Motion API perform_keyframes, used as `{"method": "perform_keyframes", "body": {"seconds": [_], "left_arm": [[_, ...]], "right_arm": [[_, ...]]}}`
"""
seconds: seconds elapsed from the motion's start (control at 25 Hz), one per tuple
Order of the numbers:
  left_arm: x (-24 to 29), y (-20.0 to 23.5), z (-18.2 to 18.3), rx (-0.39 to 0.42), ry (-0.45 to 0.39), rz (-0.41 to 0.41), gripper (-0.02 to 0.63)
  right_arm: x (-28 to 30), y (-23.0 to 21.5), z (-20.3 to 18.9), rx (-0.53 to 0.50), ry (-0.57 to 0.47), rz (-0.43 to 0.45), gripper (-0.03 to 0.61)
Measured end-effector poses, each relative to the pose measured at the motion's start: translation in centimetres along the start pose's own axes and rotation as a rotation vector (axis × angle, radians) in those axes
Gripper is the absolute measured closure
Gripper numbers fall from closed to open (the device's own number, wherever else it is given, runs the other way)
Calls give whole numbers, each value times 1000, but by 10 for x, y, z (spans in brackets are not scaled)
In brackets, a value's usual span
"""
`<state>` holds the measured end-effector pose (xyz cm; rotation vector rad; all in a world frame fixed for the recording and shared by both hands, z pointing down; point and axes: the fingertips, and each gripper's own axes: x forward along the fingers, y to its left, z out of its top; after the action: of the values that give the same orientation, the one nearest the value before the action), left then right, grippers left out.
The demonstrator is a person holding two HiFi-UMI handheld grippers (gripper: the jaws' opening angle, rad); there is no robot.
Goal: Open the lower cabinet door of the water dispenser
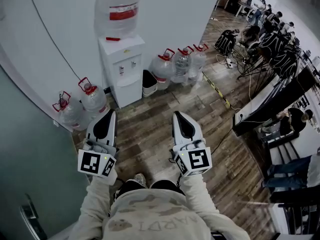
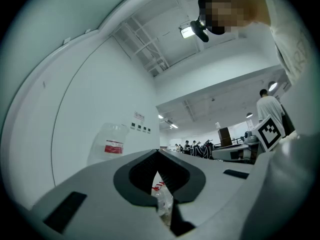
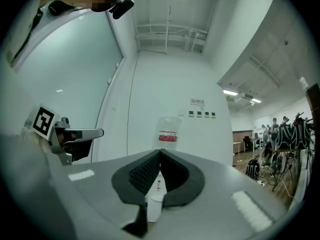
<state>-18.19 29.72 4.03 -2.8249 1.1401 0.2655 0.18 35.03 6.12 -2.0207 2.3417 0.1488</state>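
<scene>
Both hand-held grippers are closed with nothing between the jaws. The left gripper (image 1: 110, 114) and right gripper (image 1: 179, 115) are held side by side, roughly level, over the wood floor (image 1: 150, 134).

Finding 1, position: the lower cabinet door (image 1: 129, 90) lies ahead on the far side, well apart from both tips. It forms the bottom front of the water dispenser (image 1: 121, 59), which stands against the white wall (image 1: 70, 14). From the head view the left gripper is the nearer and sits more directly in front. The right gripper stands off to the right, though its own view shows the dispenser's white body straight along its jaws.

Finding 2, condition: the door is a plain white upright panel below the tap recess and appears shut flush. Its handle and hinge side are too small to make out, so the opening edge is probably best confirmed closer in.

Finding 3, surroundings: 1 inverted bottle (image 1: 117, 6) sits on top. A dark bin (image 1: 149, 82) stands just beside the dispenser on the right, with 3 spare bottles (image 1: 180, 63) beyond it. Another 2 bottles (image 1: 82, 100) stand to the left.
</scene>
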Motion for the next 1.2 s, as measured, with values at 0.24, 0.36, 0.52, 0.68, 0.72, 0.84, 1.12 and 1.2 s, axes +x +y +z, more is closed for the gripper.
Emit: {"method": "perform_keyframes", "body": {"seconds": [0.24,0.36,0.52,0.68,0.72,0.84,1.12,1.2], "left_arm": [[6,16,0,2,-4,-4,611],[8,24,-2,6,-8,-16,611],[11,32,-3,5,-15,-23,611],[15,34,-7,-6,-17,-35,611],[17,34,-7,-7,-17,-38,611],[26,36,-12,-12,-16,-45,611],[58,53,-21,-16,-15,-37,611],[69,60,-23,-13,-16,-31,611]], "right_arm": [[16,3,-2,23,-19,-5,569],[23,6,-3,32,-26,-6,569],[28,13,-4,15,-22,7,569],[27,9,-6,16,-21,-9,569],[28,7,-6,18,-22,-14,569],[34,0,-8,21,-21,-21,569],[70,-16,-14,17,-18,-1,569],[84,-22,-15,16,-22,6,569]]}}
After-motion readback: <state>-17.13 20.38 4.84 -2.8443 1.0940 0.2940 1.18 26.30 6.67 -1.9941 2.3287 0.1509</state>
